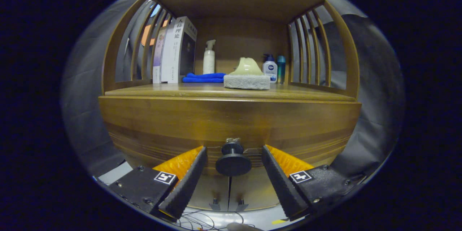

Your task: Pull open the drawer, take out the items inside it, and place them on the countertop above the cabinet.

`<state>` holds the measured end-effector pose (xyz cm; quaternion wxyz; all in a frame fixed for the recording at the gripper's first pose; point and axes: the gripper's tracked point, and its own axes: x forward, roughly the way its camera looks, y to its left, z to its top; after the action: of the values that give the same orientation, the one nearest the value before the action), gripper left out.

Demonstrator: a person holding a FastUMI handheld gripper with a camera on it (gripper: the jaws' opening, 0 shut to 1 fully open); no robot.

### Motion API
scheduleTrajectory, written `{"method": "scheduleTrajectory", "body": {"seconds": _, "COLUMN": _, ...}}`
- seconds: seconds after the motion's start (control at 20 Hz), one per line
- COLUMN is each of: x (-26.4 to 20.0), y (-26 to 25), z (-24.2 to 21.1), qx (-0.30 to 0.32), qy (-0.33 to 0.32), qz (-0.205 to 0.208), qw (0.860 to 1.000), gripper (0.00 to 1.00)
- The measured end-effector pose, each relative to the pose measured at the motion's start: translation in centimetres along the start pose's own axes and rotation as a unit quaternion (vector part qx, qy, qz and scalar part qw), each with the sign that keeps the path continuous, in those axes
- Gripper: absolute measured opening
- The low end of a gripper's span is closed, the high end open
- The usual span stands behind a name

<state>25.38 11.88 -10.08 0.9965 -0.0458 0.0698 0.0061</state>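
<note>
From the gripper view, the gripper [234, 151] stands with its fingers [187, 177] spread apart, one on each side of the round drawer knob [233, 161], with clear gaps left and right of the knob; neither finger touches it. The knob sticks out from the wooden drawer front [162, 122], which sits flush and closed, so the items inside are hidden.

Directly above the knob runs the front edge of the countertop [144, 91]. On it, above and just right of the knob, lies a sponge block [247, 81] with a pale soft lump on top, close to the front edge. Left of the sponge a folded blue cloth [204, 77] lies farther back, a white pump bottle [209, 57] upright behind it. Farther left, upright books [177, 52] lean against the slatted side rail [144, 43]. Right of the sponge stand a small blue-capped lotion bottle [269, 68] and a teal tube [281, 64], near the right rail. Bare countertop shows along the front edge left of the sponge and right of it.

Below the knob, two cabinet doors [220, 191] meet at a narrow seam, with thin wires [202, 218] on the floor beneath.
</note>
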Motion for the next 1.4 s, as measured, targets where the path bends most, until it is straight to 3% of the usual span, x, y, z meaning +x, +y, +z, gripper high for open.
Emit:
{"method": "scheduleTrajectory", "body": {"seconds": 0.5, "x": -0.1, "y": -0.1, "z": -0.2, "qx": -0.019, "qy": 0.007, "qz": -0.004, "qw": 1.000, "gripper": 1.00}}
{"method": "scheduleTrajectory", "body": {"seconds": 0.7, "x": -1.8, "y": -0.4, "z": 0.4, "qx": 0.009, "qy": 0.022, "qz": 0.024, "qw": 0.999, "gripper": 1.00}}
{"method": "scheduleTrajectory", "body": {"seconds": 0.95, "x": -8.0, "y": -3.0, "z": 3.4, "qx": 0.006, "qy": 0.001, "qz": 0.039, "qw": 0.999, "gripper": 1.00}}
{"method": "scheduleTrajectory", "body": {"seconds": 1.4, "x": -22.5, "y": -9.6, "z": 7.7, "qx": 0.004, "qy": -0.067, "qz": 0.018, "qw": 0.998, "gripper": 1.00}}
